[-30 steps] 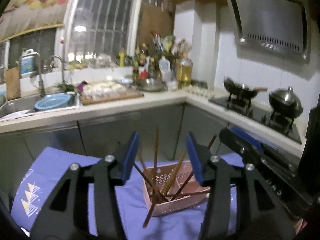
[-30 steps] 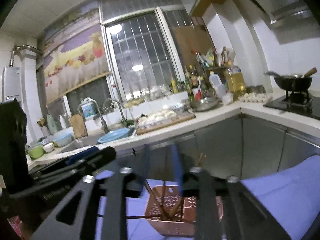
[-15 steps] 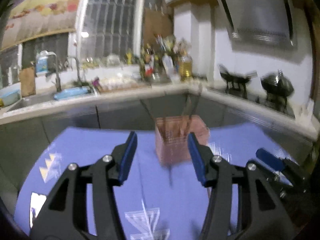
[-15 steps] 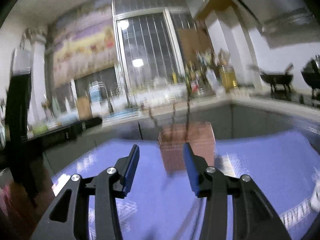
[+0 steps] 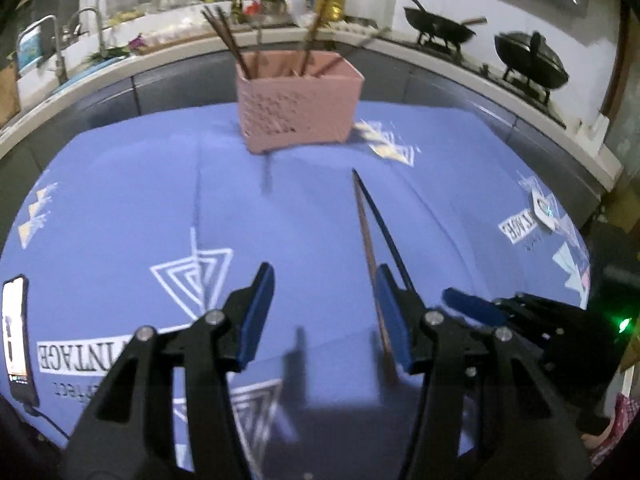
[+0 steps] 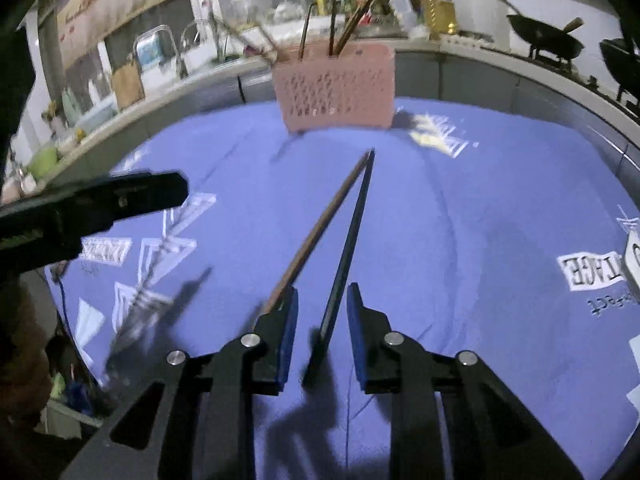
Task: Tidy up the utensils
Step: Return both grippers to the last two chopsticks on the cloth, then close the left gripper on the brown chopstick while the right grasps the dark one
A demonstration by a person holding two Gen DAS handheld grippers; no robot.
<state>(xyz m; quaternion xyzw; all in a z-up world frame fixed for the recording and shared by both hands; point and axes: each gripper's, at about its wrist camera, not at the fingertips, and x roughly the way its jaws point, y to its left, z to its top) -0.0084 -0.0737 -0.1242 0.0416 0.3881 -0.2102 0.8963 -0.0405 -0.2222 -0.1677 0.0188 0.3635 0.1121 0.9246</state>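
Note:
A pink perforated basket [image 5: 298,110] holding several brown chopsticks stands at the far side of the blue cloth; it also shows in the right wrist view [image 6: 336,90]. Two chopsticks lie on the cloth, one brown [image 6: 316,236] and one dark [image 6: 350,240], tips meeting toward the basket. In the left wrist view they lie by my right finger, brown [image 5: 366,240] and dark [image 5: 382,226]. My left gripper [image 5: 324,308] is open and empty above the cloth. My right gripper [image 6: 322,314] is open, its fingers on either side of the dark chopstick's near end.
The blue printed cloth [image 5: 280,220] covers the table. A phone [image 5: 14,336] lies at its left edge. A white object [image 5: 542,208] lies on the cloth's right side. A counter with sink [image 5: 48,64], bottles and woks [image 5: 440,30] runs behind.
Both grippers have pulled back from the basket and dropped low over the cloth. The two loose chopsticks have come into view, now between and beside the right gripper's fingers.

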